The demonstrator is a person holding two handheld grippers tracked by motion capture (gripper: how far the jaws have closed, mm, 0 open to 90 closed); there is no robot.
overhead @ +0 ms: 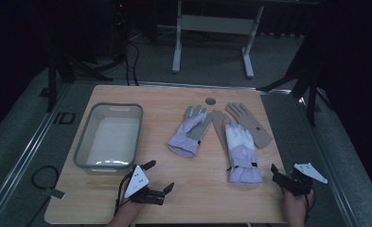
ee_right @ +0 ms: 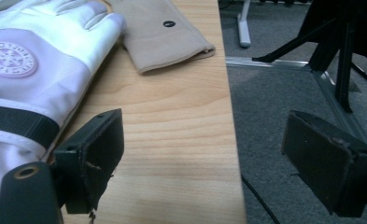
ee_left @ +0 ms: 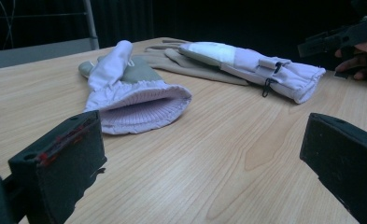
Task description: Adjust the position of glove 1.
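Two lilac-and-white gloves lie on the wooden table (overhead: 127, 208). One lilac glove (overhead: 189, 132) (ee_left: 125, 93) rests palm side up near the middle, its cuff opening toward my left gripper (overhead: 159, 176) (ee_left: 195, 144). The other lilac glove (overhead: 240, 151) (ee_right: 27, 70) (ee_left: 256, 65) lies partly on a beige glove (overhead: 219, 125) (ee_left: 195, 67). A second beige glove (overhead: 250, 124) (ee_right: 167, 37) sits beside it. My left gripper is open near the front edge, nothing between its jaws. My right gripper (overhead: 282, 177) (ee_right: 202, 140) is open at the table's right front edge, just right of the lilac glove's cuff.
A grey plastic basin (overhead: 109, 136) stands at the table's left side with nothing in it. The right table edge (ee_right: 230, 140) drops to grey carpet. A white table frame (overhead: 212, 28) and black stand legs (overhead: 311, 80) are beyond the table. A round hole (overhead: 210, 100) marks the far edge.
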